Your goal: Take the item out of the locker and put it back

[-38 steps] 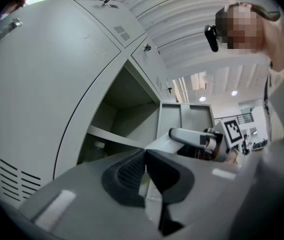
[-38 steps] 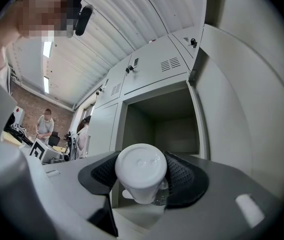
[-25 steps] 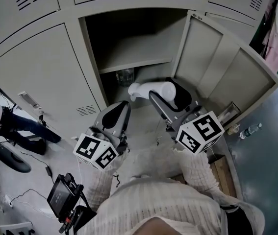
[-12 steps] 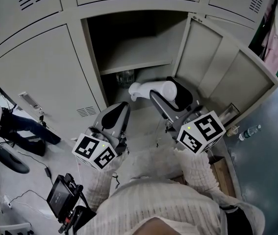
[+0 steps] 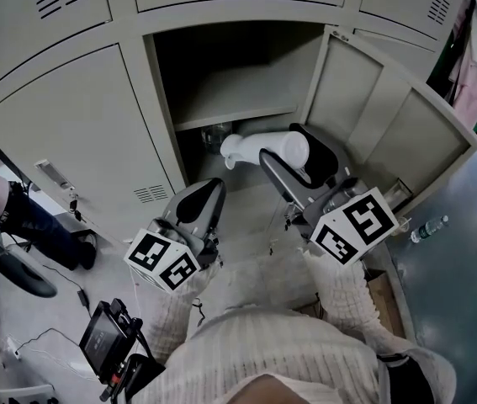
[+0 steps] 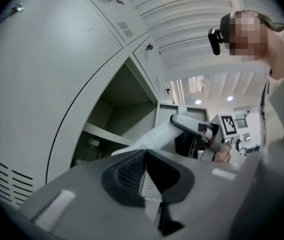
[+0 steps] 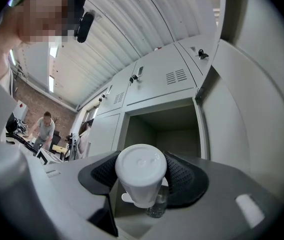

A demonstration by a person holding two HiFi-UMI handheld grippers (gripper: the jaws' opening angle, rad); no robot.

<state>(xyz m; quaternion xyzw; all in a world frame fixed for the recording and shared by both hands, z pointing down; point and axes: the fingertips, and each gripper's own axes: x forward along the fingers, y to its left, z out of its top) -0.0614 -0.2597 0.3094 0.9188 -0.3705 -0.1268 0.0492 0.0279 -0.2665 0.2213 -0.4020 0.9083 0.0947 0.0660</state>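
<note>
1. Big wall of beige-grey metal lockers [image 5: 70, 133] fills the far side. One compartment [image 5: 230, 57] is open, and its door [image 5: 381, 116] is swung out to the right.
2. Inside there's a flat metal shelf [image 5: 238, 112] across the compartment, with dark space above and below it.
3. The right gripper [image 5: 287, 148] is up at the mouth of the open locker, just below shelf level. Its black ribbed pads are clamped on either side of the white tapered plastic bottle [image 5: 255, 150].
4. The left gripper [image 6: 146, 171] hangs lower and nearer, left of the right one and in front of the locker's bottom edge. Its jaws are pressed together at the tips with nothing between them.
5. So the white bottle is off every surface, lying sideways in the grip. Its wide flat end faces the right gripper's camera and its narrow flared end points left and into the opening, under the shelf.
6. A small clear glass jar [image 5: 215, 133] stands in the lower part of the locker, beneath the shelf and just past the bottle's narrow end.
7. A clear plastic water bottle [image 5: 430, 224] lies on the floor way off to the right, below the door.
</note>
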